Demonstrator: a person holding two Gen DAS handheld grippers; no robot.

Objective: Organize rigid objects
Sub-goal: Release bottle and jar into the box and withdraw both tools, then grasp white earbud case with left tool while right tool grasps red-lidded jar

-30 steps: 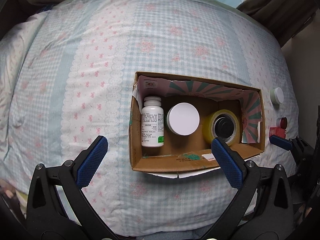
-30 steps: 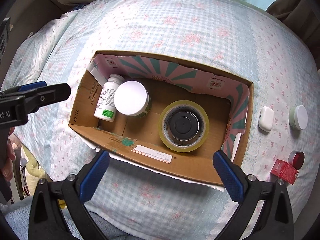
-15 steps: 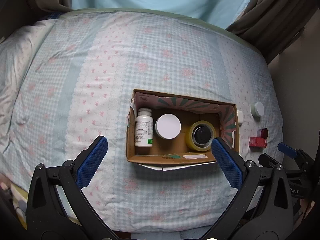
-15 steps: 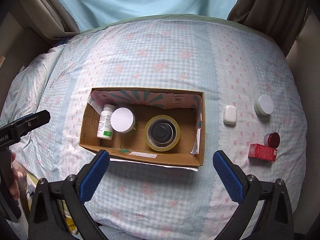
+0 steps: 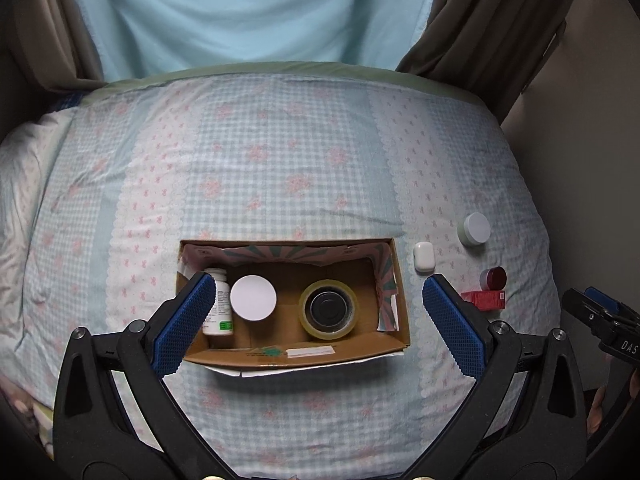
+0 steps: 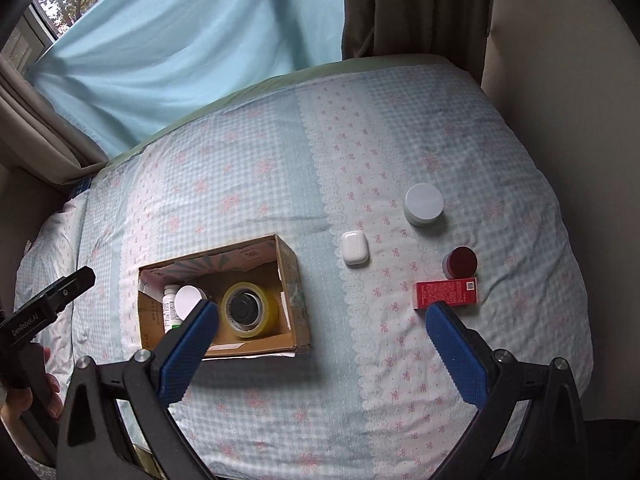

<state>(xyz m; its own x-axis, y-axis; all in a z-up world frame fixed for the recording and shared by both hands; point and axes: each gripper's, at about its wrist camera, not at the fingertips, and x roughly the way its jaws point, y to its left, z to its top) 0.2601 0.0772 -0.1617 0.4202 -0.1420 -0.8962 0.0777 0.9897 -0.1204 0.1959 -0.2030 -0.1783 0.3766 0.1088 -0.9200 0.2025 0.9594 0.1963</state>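
A cardboard box (image 5: 296, 354) (image 6: 296, 276) lies on the bed. It holds a white pill bottle (image 5: 219, 308), a white-lidded jar (image 5: 253, 298) and a yellow tape roll (image 5: 329, 309) (image 6: 250, 310). On the bedcover right of the box lie a white earbud case (image 6: 355, 248) (image 5: 423, 256), a white-lidded jar (image 6: 423, 204) (image 5: 474, 229), a small red jar (image 6: 461, 262) (image 5: 493, 278) and a red carton (image 6: 446, 293) (image 5: 483, 300). My left gripper (image 5: 318, 304) is open and empty, high above the box. My right gripper (image 6: 320, 328) is open and empty, above the bedcover between box and carton.
The bed (image 6: 248, 168) has a blue gingham cover with pink bows. A light blue curtain (image 5: 248, 12) hangs behind it, with dark drapes (image 6: 412, 8) at the right. A wall (image 6: 560, 80) borders the bed's right side. A white pillow (image 5: 24, 184) lies at the left.
Both grippers have pulled back and up from the box, so box and bed look smaller. The right gripper has also swung right, bringing the four loose items into full view.
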